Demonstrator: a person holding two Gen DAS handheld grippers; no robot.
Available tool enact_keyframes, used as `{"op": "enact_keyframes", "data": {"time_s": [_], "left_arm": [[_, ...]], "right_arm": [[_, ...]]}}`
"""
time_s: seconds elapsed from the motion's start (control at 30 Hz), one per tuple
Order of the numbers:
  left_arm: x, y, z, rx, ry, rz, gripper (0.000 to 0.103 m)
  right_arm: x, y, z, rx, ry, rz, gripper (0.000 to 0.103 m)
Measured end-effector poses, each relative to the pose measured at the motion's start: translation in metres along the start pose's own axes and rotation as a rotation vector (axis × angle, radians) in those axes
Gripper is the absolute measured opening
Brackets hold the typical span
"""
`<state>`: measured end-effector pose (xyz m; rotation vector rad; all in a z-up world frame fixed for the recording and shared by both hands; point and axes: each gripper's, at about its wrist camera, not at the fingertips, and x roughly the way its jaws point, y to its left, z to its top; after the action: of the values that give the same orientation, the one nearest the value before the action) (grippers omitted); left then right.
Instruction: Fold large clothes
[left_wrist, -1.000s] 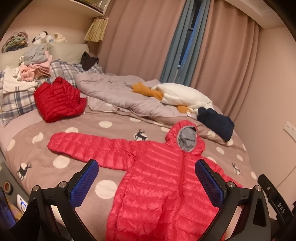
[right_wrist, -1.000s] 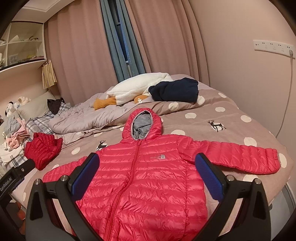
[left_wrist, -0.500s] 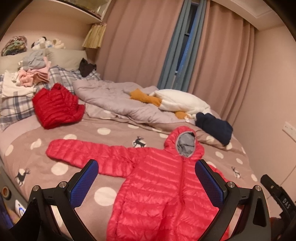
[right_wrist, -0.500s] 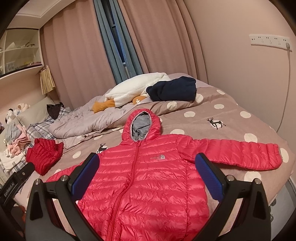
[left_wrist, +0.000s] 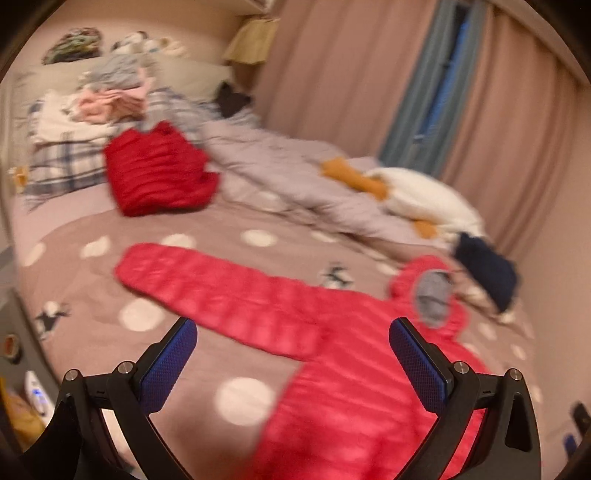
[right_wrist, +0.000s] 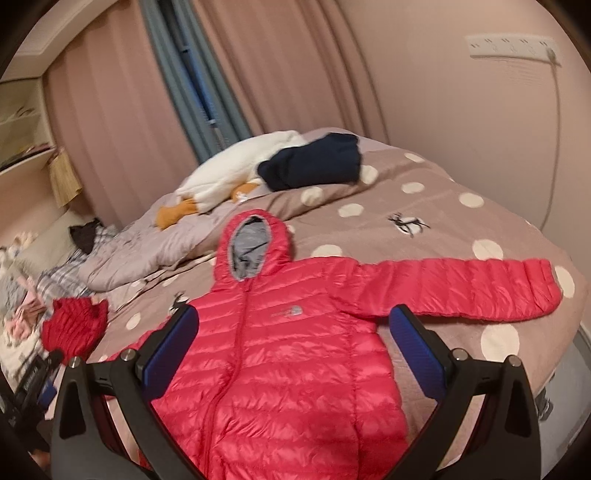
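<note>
- Far left in the left wrist view, at 10 o'clock, a heap of pale and pink clothes (left_wrist: 107, 99) sits on plaid bedding (left_wrist: 62, 170); the picture is blurred, so details are unclear.
- Just right of the heap, a folded dark red jacket (left_wrist: 159, 173) lies at the head end of the bed.
- The left gripper (left_wrist: 293, 363) hangs above the bed with its jaws wide apart and nothing between the blue pads (left_wrist: 168, 367).
- The pink hooded jacket (left_wrist: 332, 369) lies flat on the spotted brown duvet (left_wrist: 229, 258), front up; one sleeve reaches toward 9 o'clock, and the hood points toward 2 o'clock.
- In the right wrist view, the right gripper (right_wrist: 293, 354) also stands open and empty over the jacket's body (right_wrist: 288, 369).
- The zip runs up the middle to the grey-lined hood (right_wrist: 253, 243) at 12 o'clock.
- The other sleeve (right_wrist: 465, 288) stretches toward 3 o'clock, ending near the bed's edge.
- Beyond the hood, at 12 to 1 o'clock, a navy garment (right_wrist: 314, 162) rests against a white plush toy (right_wrist: 236, 173) with orange parts.
- A crumpled grey quilt (right_wrist: 147, 247) lies toward 10 o'clock.
- A white socket strip (right_wrist: 511, 46) is on the wall at 2 o'clock.
</note>
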<state>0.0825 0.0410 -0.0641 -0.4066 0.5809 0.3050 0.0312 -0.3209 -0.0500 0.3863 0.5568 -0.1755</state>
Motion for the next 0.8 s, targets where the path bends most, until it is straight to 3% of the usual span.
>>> {"op": "enact_keyframes", "data": {"time_s": [0.07, 0.13, 0.33, 0.43, 0.5, 0.57, 0.63, 0.7, 0.8], "left_arm": [[0.013, 0.013, 0.003, -0.038, 0.000, 0.072, 0.103], [0.027, 0.024, 0.006, -0.063, 0.027, 0.093, 0.103], [0.079, 0.049, 0.008, -0.078, 0.085, 0.103, 0.103], [0.109, 0.066, 0.002, -0.107, 0.121, 0.073, 0.103], [0.128, 0.080, -0.002, -0.166, 0.178, 0.016, 0.095], [0.144, 0.092, -0.004, -0.212, 0.217, -0.023, 0.075], [0.156, 0.103, -0.008, -0.200, 0.254, -0.017, 0.072], [0.166, 0.119, -0.011, -0.245, 0.275, 0.003, 0.067], [0.176, 0.144, -0.011, -0.357, 0.293, -0.059, 0.066]], "right_arm": [[0.005, -0.006, 0.002, 0.010, -0.001, -0.032, 0.103], [0.010, -0.014, 0.005, 0.023, -0.005, -0.063, 0.103], [0.043, -0.067, 0.014, 0.162, 0.025, -0.188, 0.103], [0.059, -0.098, 0.016, 0.228, 0.052, -0.270, 0.103], [0.068, -0.124, 0.014, 0.289, 0.053, -0.325, 0.103], [0.073, -0.143, 0.012, 0.333, 0.060, -0.342, 0.103], [0.078, -0.158, 0.010, 0.355, 0.059, -0.364, 0.103], [0.081, -0.170, 0.006, 0.365, 0.054, -0.442, 0.103], [0.087, -0.189, 0.002, 0.373, 0.036, -0.500, 0.103]]}}
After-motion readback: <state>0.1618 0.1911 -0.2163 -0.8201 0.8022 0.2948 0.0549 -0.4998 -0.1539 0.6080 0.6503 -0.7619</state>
